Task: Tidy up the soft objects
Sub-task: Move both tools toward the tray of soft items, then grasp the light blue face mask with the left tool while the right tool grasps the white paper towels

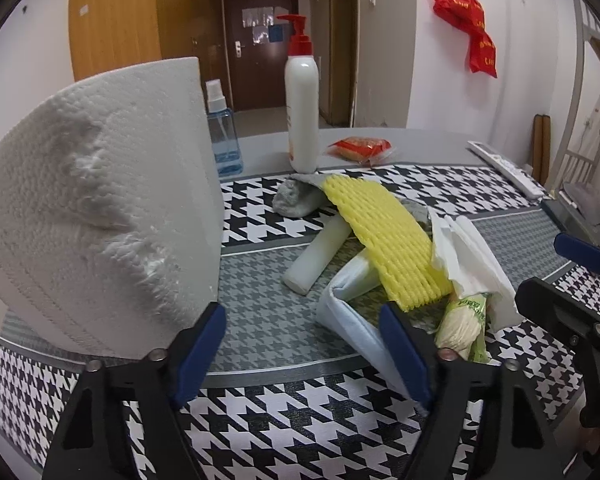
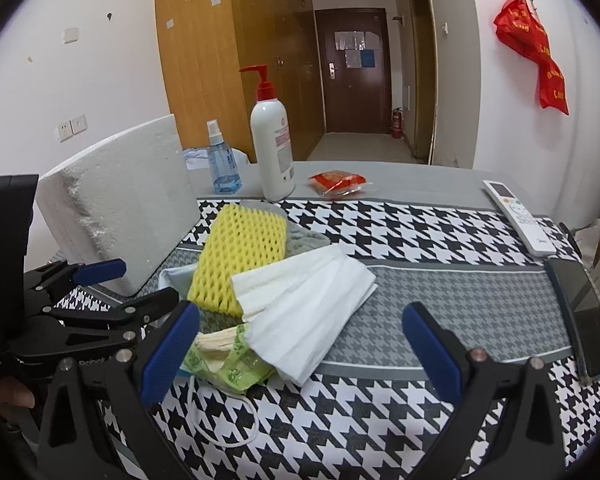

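Note:
A heap of soft things lies on the houndstooth cloth: a yellow foam net (image 1: 388,240) (image 2: 240,256), folded white tissues (image 1: 472,264) (image 2: 304,300), a green-printed packet (image 1: 460,328) (image 2: 228,360), a grey cloth (image 1: 296,200) and a white foam tube (image 1: 320,256). Part of the heap rests in a pale blue soft box (image 1: 340,312). A tall white paper block (image 1: 100,208) (image 2: 120,208) stands on the left. My left gripper (image 1: 304,348) (image 2: 132,286) is open, one finger at the block's corner, the other against the box wall. My right gripper (image 2: 302,352) is open around the tissues' near corner.
Behind the heap stand a white pump bottle (image 1: 302,108) (image 2: 272,148) and a blue spray bottle (image 1: 224,140) (image 2: 222,164). A red snack packet (image 2: 336,182), a remote (image 2: 520,216) and a phone (image 2: 588,316) lie toward the right edge.

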Motion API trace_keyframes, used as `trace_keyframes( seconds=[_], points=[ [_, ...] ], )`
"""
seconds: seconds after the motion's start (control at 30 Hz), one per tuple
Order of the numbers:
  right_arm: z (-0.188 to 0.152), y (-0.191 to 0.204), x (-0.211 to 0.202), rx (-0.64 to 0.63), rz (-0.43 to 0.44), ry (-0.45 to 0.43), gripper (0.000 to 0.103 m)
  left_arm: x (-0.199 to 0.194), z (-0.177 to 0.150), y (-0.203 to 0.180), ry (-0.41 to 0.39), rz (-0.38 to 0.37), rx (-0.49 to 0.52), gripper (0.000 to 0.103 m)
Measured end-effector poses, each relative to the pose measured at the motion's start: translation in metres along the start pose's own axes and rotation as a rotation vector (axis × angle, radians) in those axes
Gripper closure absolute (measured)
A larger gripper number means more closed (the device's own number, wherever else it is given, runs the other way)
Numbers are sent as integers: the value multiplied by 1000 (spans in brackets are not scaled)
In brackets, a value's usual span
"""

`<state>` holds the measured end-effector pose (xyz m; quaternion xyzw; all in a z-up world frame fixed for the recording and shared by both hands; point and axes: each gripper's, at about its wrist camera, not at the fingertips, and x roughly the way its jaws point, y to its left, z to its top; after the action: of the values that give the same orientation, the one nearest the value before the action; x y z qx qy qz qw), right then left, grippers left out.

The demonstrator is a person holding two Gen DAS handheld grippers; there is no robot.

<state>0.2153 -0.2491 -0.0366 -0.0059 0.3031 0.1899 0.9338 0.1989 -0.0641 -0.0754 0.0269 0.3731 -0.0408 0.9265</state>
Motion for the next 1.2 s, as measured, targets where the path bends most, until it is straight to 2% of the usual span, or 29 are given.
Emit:
trace_keyframes(
  seconds=[0.2, 0.33, 0.5, 0.63, 0.8, 0.93, 1.0, 1.07, 1.2],
  points=[
    [0, -1, 6, -5, -4, 14, 1, 8, -1, -2, 43, -44, 1, 50],
    [1, -3, 11, 5, 1, 33, 1, 13, -2, -1, 59, -64, -9, 56],
    [3, -2, 16, -8, 13, 53, 6, 15, -3, -1, 67, -84, -6, 80],
    [4, -3, 23, -6, 19, 83, 16, 17, -3, 1, 72, -91, -12, 84],
    [4, -5, 33, 5, 20, 121, 22, 17, -3, 2, 72, -105, -11, 86],
    [3, -7, 40, 22, 34, 160, 41, 16, -4, 3, 71, -115, -14, 86],
    [2, -9, 43, 33, 40, 174, 46, 17, -4, 3, 72, -119, -12, 86],
    [0, -10, 44, 40, 45, 183, 55, 17, -4, 4, 71, -122, -16, 86],
    [0, -11, 39, 47, 46, 176, 80, 16, -4, 4, 68, -131, -12, 86]
  ],
)
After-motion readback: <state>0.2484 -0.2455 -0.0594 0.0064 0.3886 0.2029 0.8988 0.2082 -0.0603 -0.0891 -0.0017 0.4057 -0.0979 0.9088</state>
